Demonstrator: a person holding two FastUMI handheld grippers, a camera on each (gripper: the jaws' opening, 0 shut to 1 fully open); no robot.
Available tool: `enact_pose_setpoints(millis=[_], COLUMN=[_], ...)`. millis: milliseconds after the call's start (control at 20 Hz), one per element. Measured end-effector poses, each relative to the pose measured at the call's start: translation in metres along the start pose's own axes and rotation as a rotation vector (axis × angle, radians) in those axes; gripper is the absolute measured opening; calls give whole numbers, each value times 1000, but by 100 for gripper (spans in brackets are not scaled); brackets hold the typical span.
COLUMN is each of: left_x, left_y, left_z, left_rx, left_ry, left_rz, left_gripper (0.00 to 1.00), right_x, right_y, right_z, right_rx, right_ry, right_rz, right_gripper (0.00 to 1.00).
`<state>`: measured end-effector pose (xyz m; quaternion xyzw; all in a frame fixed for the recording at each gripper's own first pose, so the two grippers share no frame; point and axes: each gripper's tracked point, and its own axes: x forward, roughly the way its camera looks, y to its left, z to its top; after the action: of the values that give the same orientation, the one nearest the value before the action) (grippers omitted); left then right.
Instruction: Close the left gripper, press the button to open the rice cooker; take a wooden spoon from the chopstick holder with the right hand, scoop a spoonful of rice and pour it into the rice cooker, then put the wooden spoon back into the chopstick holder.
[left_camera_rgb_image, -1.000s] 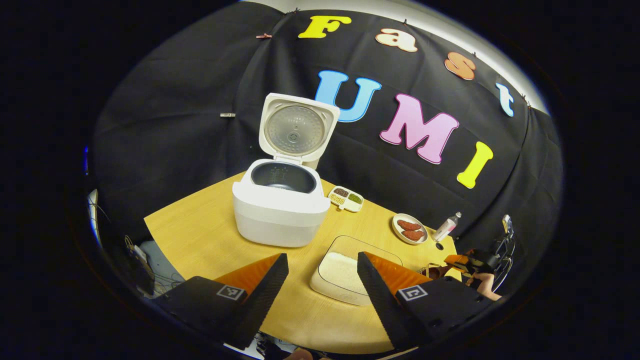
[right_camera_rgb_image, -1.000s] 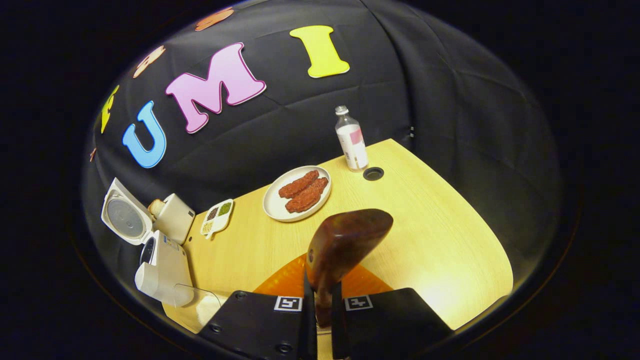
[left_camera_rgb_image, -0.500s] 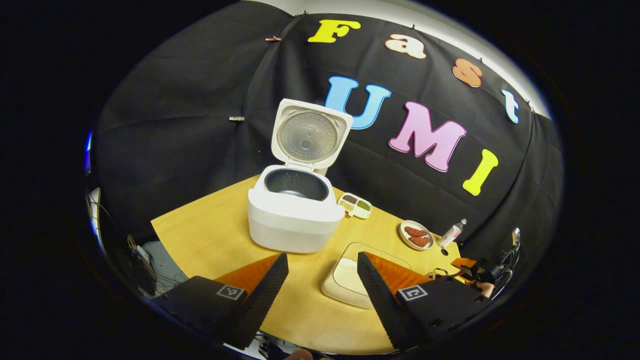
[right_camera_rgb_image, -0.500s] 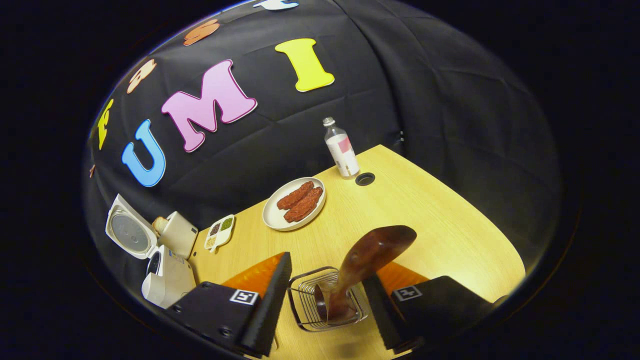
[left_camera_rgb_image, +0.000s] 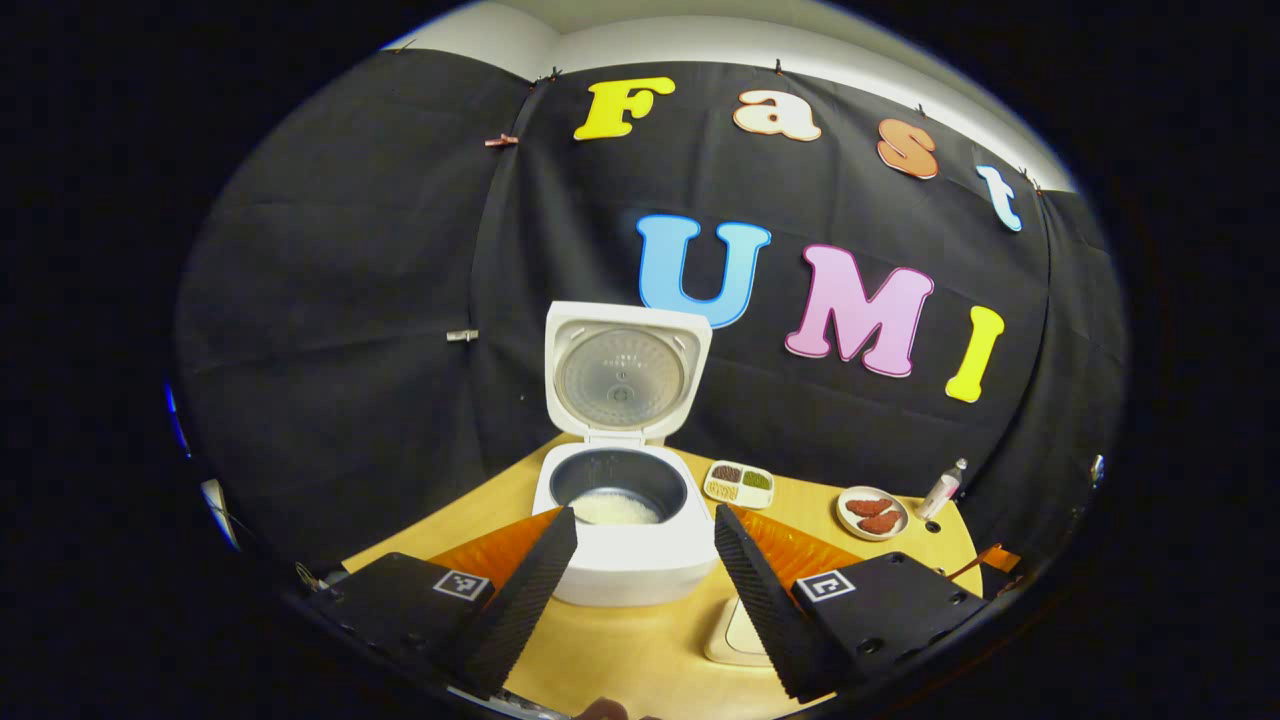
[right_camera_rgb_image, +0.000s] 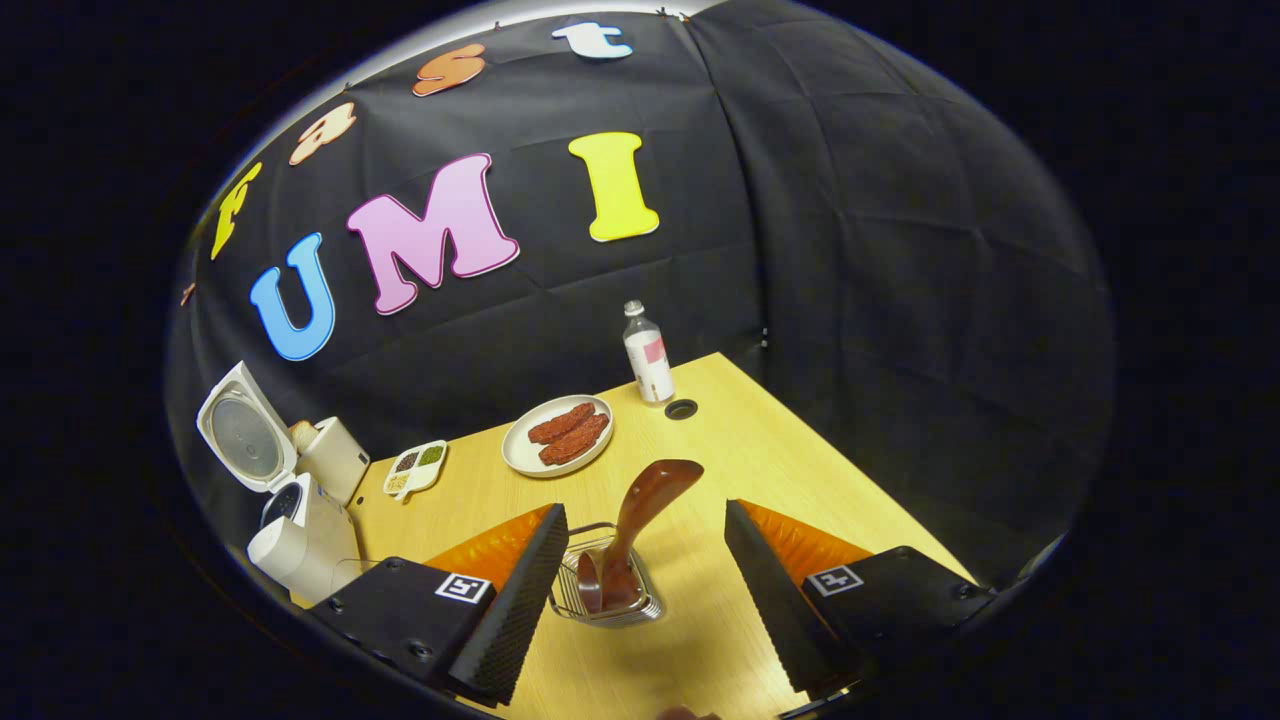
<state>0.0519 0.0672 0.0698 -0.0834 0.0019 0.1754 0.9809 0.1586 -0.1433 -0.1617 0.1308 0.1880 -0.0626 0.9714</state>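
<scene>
Between my right gripper's (right_camera_rgb_image: 640, 600) wide-spread fingers stands the wire chopstick holder (right_camera_rgb_image: 604, 592) on the pale wooden table (right_camera_rgb_image: 800, 470), the dark wooden spoon (right_camera_rgb_image: 640, 520) leaning inside it, untouched. Beyond sit a white plate of reddish meat (right_camera_rgb_image: 557, 437) and a clear bottle (right_camera_rgb_image: 647, 353). My left gripper (left_camera_rgb_image: 645, 590) hangs empty, fingers wide apart, before the white rice cooker (left_camera_rgb_image: 625, 510), lid up, rice inside.

Each gripper, the left gripper (left_camera_rgb_image: 645, 575) and right gripper (right_camera_rgb_image: 645, 575), has two wedge-shaped ribbed fingers on boxy bodies with square coded markers and small screws.
</scene>
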Motion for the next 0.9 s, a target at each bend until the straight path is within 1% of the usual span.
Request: enact_pose_setpoints(millis=[100, 200, 350, 500, 650, 800, 900], left_x=[19, 36, 67, 102, 142, 188, 221], left_y=[4, 6, 24, 27, 29, 23, 23], left_z=[32, 67, 115, 154, 187, 211, 219], left_rx=[20, 18, 85, 123, 153, 122, 115], left_ry=[-42, -98, -179, -227, -256, -265, -259], left_rz=[-10, -37, 7, 6, 5, -28, -40], left_gripper=[95, 96, 95, 95, 95, 95, 95], right_x=[-20, -36, -61, -80, -95, -109, -116], right_y=[-2, -3, 5, 20, 34, 52, 59], right_z=[6, 11, 19, 33, 44, 43, 38], right_rx=[-29, -43, -45, -93, -176, -231, -239], right_ry=[-27, -46, -67, -103, -147, -162, -154], right_rz=[-14, -29, -43, -38, -55, -53, -55], right_gripper=[99, 99, 99, 98, 98, 98, 99])
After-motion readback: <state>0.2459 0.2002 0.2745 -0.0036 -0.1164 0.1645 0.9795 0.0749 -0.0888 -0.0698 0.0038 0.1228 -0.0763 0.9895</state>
